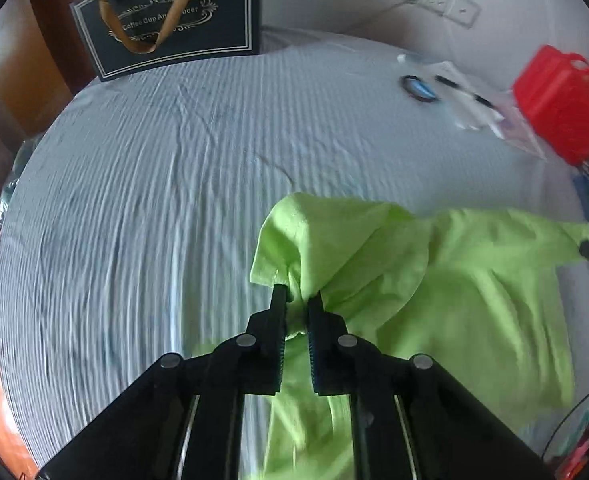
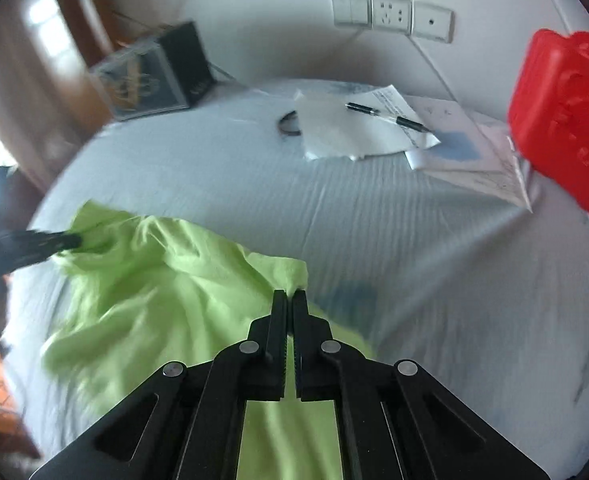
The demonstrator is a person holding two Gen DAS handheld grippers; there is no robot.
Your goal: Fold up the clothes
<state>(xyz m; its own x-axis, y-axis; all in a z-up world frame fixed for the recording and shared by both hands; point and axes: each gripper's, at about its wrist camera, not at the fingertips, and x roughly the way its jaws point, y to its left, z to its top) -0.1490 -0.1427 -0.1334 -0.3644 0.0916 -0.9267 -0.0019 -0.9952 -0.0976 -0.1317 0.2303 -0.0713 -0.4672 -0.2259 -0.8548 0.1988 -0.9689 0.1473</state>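
- Left wrist view: a lime-green garment (image 1: pixel 446 280), probably a T-shirt though blur hides its cut, lies rumpled on a pale ribbed bed sheet (image 1: pixel 142 208). Its long axis runs from the lower middle of the picture toward the right edge.
- The near bunch of the cloth sits right at the tips of the left tongs (image 1: pixel 297 300), and the rest spreads away to the right of them and under them.
- The left tongs are closed down to a narrow gap, with a gathered fold of green cloth pinched between the pads.
- At the far right edge, dark tips meet the garment's far corner; the contact is too small to read.
- Behind, a dark gift bag (image 1: pixel 166 20) with a tan ribbon handle stands at the head of the bed, and a red plastic container (image 1: pixel 558 104) lies at the right near some papers (image 1: pixel 466 100).
- Right wrist view: the garment (image 2: pixel 154 292) stretches from the lower middle up toward the left edge, draped in loose folds over the sheet (image 2: pixel 434 260).
- Its right-hand corner rises to the tips of the right tongs (image 2: pixel 289 294); the bulk lies to their left and beneath them.
- The right tongs are closed tight, with the cloth's edge nipped between the tips.
- At the left, the other tongs (image 2: pixel 70 242) bite the garment's far corner.
- A pen (image 2: pixel 386 117) rests on the papers (image 2: pixel 374 128).
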